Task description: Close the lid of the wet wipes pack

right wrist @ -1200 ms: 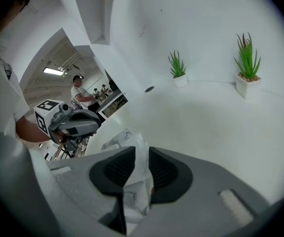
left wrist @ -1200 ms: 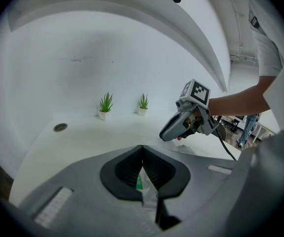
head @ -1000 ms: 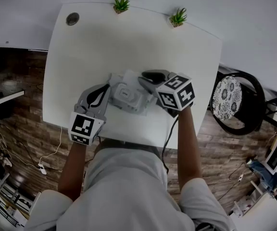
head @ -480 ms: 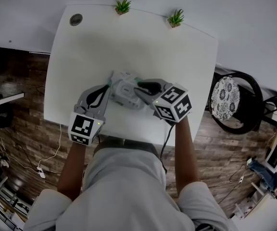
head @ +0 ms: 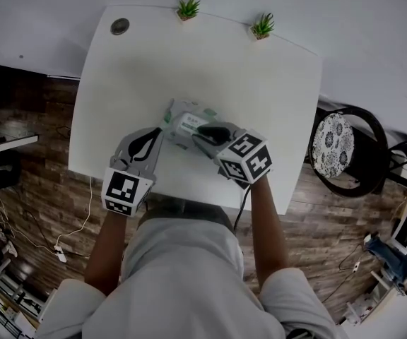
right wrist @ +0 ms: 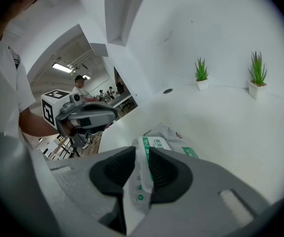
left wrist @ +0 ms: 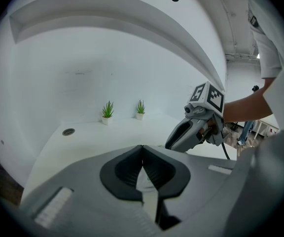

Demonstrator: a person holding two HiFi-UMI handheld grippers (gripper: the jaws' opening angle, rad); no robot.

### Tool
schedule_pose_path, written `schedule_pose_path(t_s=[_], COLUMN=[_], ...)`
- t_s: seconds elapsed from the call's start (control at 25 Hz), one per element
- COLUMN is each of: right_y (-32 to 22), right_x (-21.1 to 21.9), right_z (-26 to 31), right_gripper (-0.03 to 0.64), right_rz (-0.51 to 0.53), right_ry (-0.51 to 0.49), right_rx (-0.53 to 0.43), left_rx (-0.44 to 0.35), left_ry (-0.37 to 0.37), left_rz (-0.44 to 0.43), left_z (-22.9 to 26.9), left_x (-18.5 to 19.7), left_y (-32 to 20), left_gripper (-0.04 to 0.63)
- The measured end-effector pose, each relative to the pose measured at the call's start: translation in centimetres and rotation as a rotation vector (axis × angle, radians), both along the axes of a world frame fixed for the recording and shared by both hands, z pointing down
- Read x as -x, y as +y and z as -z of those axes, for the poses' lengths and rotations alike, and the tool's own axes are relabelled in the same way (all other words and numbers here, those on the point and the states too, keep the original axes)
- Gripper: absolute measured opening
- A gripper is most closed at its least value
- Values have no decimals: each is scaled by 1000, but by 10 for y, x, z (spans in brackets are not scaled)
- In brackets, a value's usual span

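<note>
The wet wipes pack (head: 184, 121), white film with green print, lies near the middle of the white table (head: 260, 83). My right gripper (head: 202, 128) reaches onto it from the right, and in the right gripper view its jaws (right wrist: 142, 154) are shut on a raised fold of the pack (right wrist: 167, 138). My left gripper (head: 162, 128) sits at the pack's left edge. Its jaws (left wrist: 142, 149) are shut, with a pale sliver of printed film between them. The lid is hidden under the grippers.
Two small potted plants (head: 188, 8) (head: 263, 25) stand at the table's far edge, and a round grommet (head: 119, 26) sits at the far left corner. A black chair (head: 341, 147) stands off the right side. The near table edge is just below the grippers.
My right gripper has moved left onto the pack, which now looks bunched and sits a little farther from the near edge. The left gripper has stayed at the pack's left edge.
</note>
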State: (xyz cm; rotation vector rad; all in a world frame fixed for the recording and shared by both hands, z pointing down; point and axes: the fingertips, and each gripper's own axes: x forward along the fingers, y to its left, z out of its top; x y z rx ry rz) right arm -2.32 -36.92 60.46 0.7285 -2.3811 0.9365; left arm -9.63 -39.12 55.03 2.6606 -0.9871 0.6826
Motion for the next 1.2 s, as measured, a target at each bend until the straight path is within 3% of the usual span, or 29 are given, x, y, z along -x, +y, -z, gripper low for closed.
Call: schedule_pose_path(t_s=[0.48, 0.92, 1.2], right_y=[9, 8, 11], right_x=[13, 14, 12], right_z=[-30, -32, -22], right_gripper=[92, 89, 89], right_rz=[-15, -17, -85], right_ry=[146, 170, 166], right_rx=[5, -7, -58], left_rx=[13, 16, 8], left_ry=[10, 19, 28], left_rz=[-32, -42, -32], left_z=[-4, -4, 0], left_x=[3, -3, -1], left_y=[12, 8, 9], left_gripper=[8, 9, 8])
